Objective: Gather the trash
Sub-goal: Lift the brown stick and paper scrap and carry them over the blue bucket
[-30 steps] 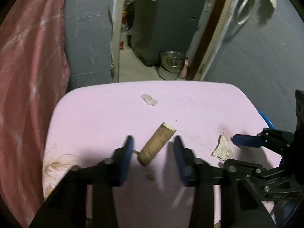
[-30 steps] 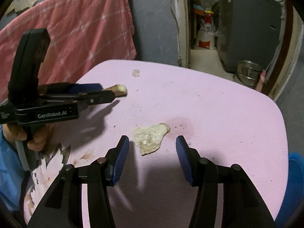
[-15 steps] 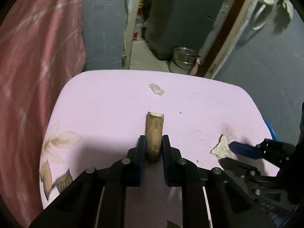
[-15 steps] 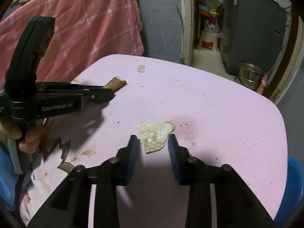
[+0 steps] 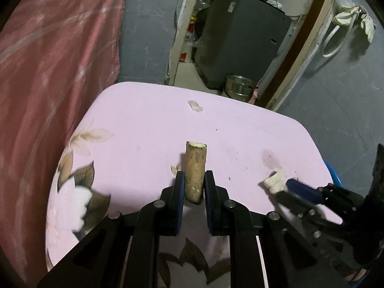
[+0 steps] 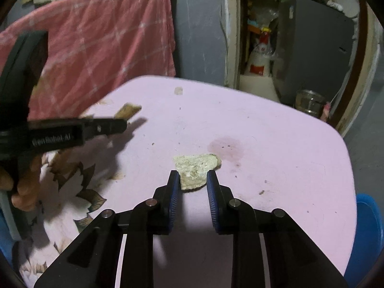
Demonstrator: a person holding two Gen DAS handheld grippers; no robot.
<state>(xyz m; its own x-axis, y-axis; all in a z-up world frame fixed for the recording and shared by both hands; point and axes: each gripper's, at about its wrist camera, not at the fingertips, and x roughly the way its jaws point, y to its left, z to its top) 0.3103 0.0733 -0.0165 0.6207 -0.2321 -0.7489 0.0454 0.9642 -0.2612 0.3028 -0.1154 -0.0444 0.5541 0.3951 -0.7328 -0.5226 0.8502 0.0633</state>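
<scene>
The left gripper [image 5: 194, 180] is clamped tight on a brown cylindrical scrap [image 5: 195, 168], something like a cut root or stub of cardboard tube; I cannot tell which. Its blue pads press both flanks of the lower half, and the pale cut end sticks out toward twelve o'clock in the left wrist view. The scrap sits over the middle of the pink table [image 5: 144, 124], and whether its underside touches the top I cannot tell.

The right gripper [image 6: 193, 180] is closing on a flat, pale, crumbly piece of trash [image 6: 195, 168], maybe a bit of dry flatbread. The near end of the piece lies between the blue fingers [image 6: 174, 192], which press its edges, while the wider far end spreads out toward one o'clock, next to a reddish stain [image 6: 225, 147] on the tabletop. In the left wrist view that same piece shows at the tip of the right gripper at about four o'clock from the brown scrap.

A small whitish crumpled scrap [image 5: 195, 106] lies alone near the far edge of the table, at twelve o'clock from the left gripper and well apart from both tools.

A pink-red checked cloth [image 6: 100, 43] hangs at ten o'clock beyond the table. Through the doorway at one o'clock stand a grey appliance [image 5: 242, 38] and a steel pot [image 5: 240, 90] on the floor. A blue tub [image 6: 367, 235] peeks out past the table's right edge. Fingers of a hand [image 6: 21, 187] wrap the left tool's handle at nine o'clock in the right wrist view.
</scene>
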